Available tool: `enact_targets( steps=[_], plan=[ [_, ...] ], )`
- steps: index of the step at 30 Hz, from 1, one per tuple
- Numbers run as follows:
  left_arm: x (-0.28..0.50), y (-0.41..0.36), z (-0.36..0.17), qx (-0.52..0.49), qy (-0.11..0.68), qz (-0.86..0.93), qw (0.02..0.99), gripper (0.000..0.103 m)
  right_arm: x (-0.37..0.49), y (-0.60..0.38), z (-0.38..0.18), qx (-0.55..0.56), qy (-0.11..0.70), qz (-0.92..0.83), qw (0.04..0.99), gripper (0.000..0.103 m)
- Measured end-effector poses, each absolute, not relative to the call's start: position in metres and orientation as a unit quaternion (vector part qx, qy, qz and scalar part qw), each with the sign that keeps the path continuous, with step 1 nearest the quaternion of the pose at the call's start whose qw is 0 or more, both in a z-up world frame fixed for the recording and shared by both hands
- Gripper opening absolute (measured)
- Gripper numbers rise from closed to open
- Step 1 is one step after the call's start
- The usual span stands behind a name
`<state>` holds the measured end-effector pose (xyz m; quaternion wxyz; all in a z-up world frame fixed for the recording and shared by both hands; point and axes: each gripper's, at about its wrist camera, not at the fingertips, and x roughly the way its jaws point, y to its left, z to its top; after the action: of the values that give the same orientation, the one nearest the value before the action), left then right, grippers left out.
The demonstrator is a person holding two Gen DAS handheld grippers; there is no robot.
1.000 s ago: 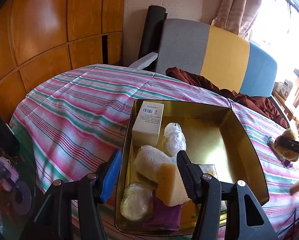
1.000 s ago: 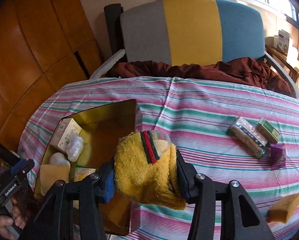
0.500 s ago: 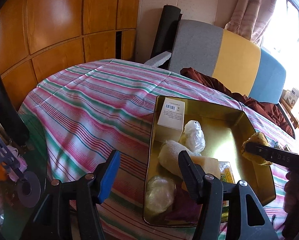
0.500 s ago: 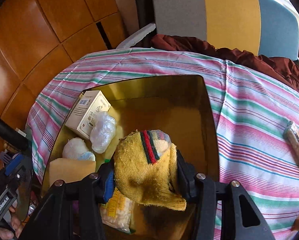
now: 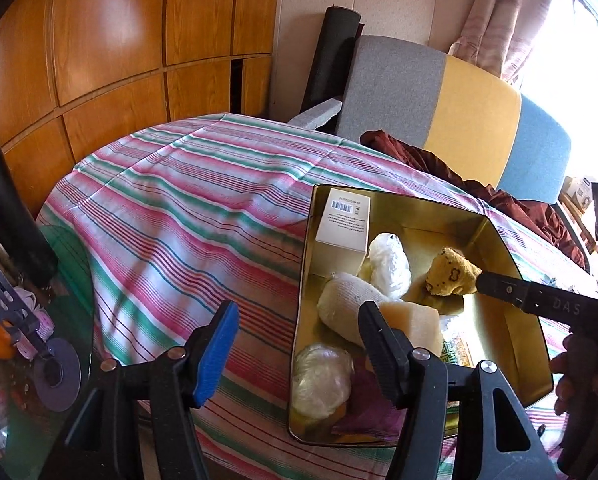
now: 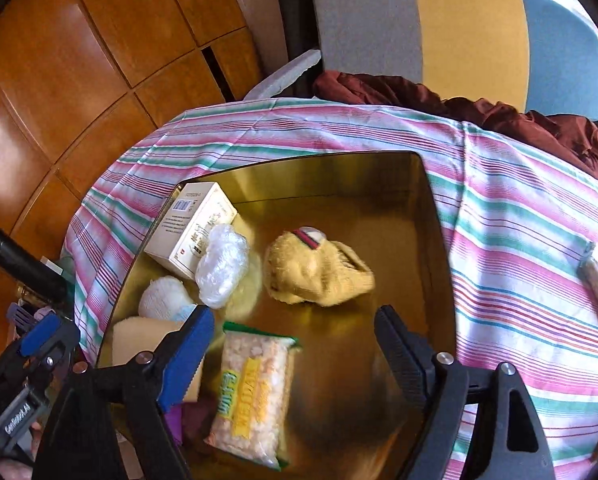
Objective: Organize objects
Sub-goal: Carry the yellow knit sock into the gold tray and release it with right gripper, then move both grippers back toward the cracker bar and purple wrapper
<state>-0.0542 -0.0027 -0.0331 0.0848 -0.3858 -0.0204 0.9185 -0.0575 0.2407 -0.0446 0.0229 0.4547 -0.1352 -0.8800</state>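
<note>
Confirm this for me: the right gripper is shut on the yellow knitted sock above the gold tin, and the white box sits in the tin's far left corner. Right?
Not quite. The right gripper is open; its jaws have just been opening, nothing between them. The yellow knitted sock lies loose inside the gold tin, as the right wrist view shows. The white box is in the far left corner.

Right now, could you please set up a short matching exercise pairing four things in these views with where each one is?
Things:
1. yellow knitted sock
2. white cardboard box
3. clear packet of yellow snacks
4. dark red cloth

Places:
A. far-left corner of the gold metal tray
B. on the chair behind the table
C. loose on the tray floor, beyond the open right gripper
D. near end of the tray, by the right gripper's blue pad

Pairs: 1-C, 2-A, 3-D, 4-B
</note>
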Motion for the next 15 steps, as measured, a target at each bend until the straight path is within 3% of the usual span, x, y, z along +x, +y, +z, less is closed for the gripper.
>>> enact_targets(
  steps=[15],
  plan=[
    [-0.042,0.038,-0.009,-0.363,0.012,0.922,0.134,0.076,0.021,0.376,-0.018,0.412,-0.144,-0.889,-0.137,0.086]
  ],
)
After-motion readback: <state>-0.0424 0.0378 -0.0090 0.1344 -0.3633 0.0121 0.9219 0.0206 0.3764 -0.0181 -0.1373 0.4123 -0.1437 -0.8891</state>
